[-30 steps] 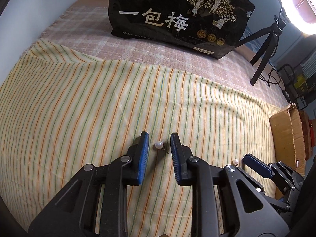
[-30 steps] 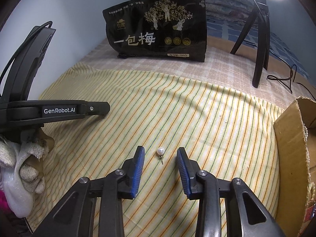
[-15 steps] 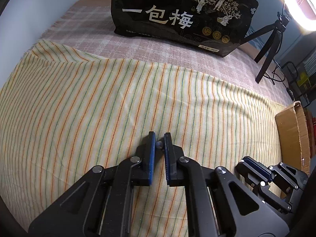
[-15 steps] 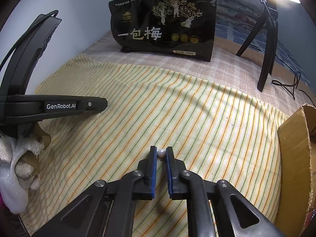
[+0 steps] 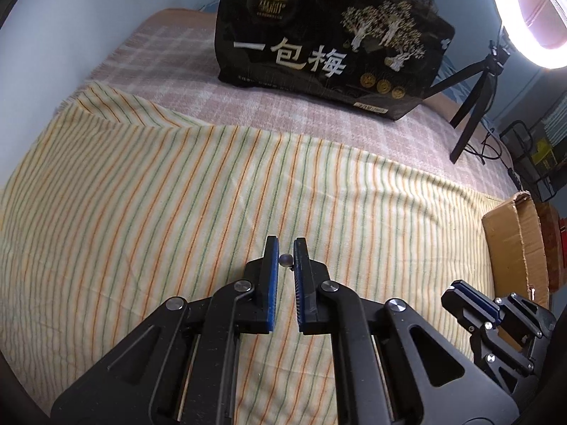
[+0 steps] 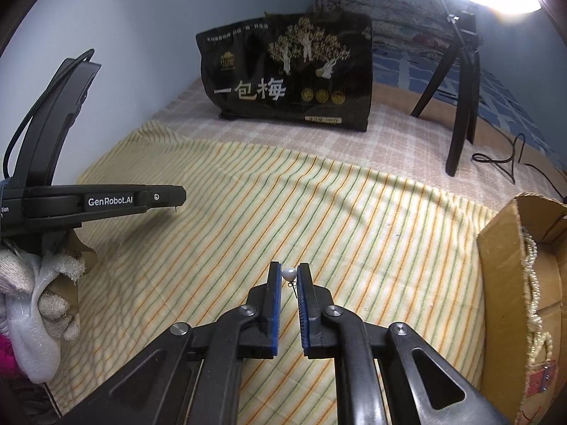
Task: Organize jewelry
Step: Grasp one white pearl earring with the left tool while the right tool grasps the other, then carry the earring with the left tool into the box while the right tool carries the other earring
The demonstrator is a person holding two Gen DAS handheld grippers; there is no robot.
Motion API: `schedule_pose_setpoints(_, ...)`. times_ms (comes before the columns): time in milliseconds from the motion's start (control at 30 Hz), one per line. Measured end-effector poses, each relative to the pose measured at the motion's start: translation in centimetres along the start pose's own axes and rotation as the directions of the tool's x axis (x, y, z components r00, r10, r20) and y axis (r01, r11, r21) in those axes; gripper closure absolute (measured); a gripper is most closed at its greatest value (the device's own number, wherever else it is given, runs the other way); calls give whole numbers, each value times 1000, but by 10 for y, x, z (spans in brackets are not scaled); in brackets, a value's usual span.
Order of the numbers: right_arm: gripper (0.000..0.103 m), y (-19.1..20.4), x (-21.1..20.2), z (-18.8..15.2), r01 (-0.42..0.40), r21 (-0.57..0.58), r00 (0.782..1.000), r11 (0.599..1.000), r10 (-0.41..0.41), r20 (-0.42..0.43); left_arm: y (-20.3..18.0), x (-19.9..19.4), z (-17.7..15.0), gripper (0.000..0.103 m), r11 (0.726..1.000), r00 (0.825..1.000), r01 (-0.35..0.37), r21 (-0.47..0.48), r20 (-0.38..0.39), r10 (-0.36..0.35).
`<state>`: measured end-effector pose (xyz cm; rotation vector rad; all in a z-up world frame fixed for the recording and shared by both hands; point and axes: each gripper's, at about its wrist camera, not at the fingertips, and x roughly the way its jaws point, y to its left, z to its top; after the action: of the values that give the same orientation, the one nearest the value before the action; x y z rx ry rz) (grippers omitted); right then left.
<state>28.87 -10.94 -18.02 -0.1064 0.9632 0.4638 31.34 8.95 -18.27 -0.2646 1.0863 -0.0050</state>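
My left gripper is shut on a pearl earring, pinched between its blue pads above the striped cloth. My right gripper is shut on a second pearl earring, its thin post hanging just below the pearl. Both are lifted off the cloth. The right gripper also shows at the lower right of the left wrist view, and the left gripper's side at the left of the right wrist view. A cardboard box at the right holds a bead necklace.
A large black snack bag stands at the back on the checked blanket. A black tripod with a ring light stands at the back right, with a cable beside it. The cardboard box also shows in the left wrist view.
Both grippers closed on the pearl earrings that lay between their open fingers, then lifted them off the cloth.
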Motion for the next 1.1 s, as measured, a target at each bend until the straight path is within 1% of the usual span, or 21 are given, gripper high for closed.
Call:
schedule_pose_setpoints(200, 97, -5, -26, 1, 7, 9, 999, 1000, -7, 38, -14, -26, -4, 97, 999, 999, 20, 35, 37, -21)
schedule_pose_setpoints(400, 97, -15, -59, -2, 17, 30, 996, 999, -20, 84, -40, -54, -14, 97, 996, 996, 48, 80, 76, -54)
schedule_pose_setpoints(533, 97, -25, -80, -9, 35, 42, 994, 999, -39, 105, -60, -66, -25, 97, 991, 993, 65, 118, 88, -75)
schedule_pose_setpoints(700, 97, -44, -102, -17, 61, 68, 990, 996, -69, 125, -84, -77, -38, 97, 983, 990, 95, 159, 92, -111)
schedule_pose_setpoints(833, 97, -66, -120, -27, 86, 104, 985, 991, -100, 140, -110, -88, -46, 97, 973, 983, 128, 192, 104, -150)
schedule_pose_setpoints(1100, 97, -108, -148, -50, 140, 172, 976, 975, -165, 141, -165, -97, -64, 97, 945, 972, 181, 271, 99, -214)
